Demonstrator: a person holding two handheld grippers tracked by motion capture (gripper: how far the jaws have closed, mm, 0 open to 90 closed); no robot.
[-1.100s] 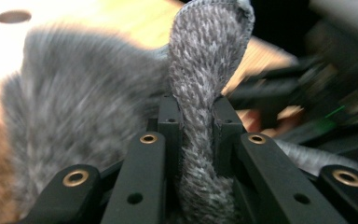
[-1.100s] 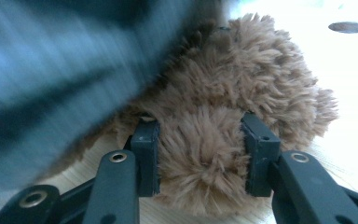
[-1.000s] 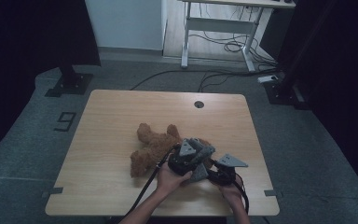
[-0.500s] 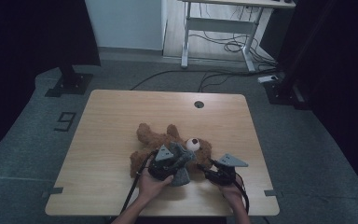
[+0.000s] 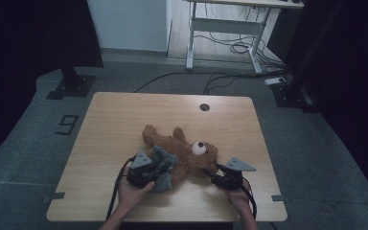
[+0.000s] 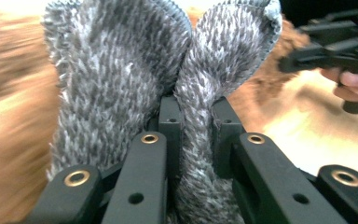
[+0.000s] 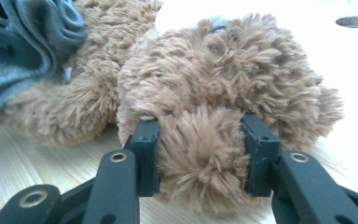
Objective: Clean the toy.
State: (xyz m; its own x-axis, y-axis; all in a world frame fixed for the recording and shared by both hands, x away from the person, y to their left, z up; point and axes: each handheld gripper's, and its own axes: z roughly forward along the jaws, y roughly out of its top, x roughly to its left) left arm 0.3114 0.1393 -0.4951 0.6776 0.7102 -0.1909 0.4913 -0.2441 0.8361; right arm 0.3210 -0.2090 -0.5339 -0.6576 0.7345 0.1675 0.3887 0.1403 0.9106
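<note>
Wooden table [image 5: 124, 124]: bear [image 5: 182, 151] lies near its front middle. Right gripper [image 7: 200, 154] clamps a furry part of the bear; left gripper [image 6: 193, 135] pinches grey cloth [image 6: 135, 70] beside the bear.

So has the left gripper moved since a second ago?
Yes. In the high view the left gripper, shut on a grey cloth, has slid leftward along the teddy bear, away from the unmoved right gripper.
</note>
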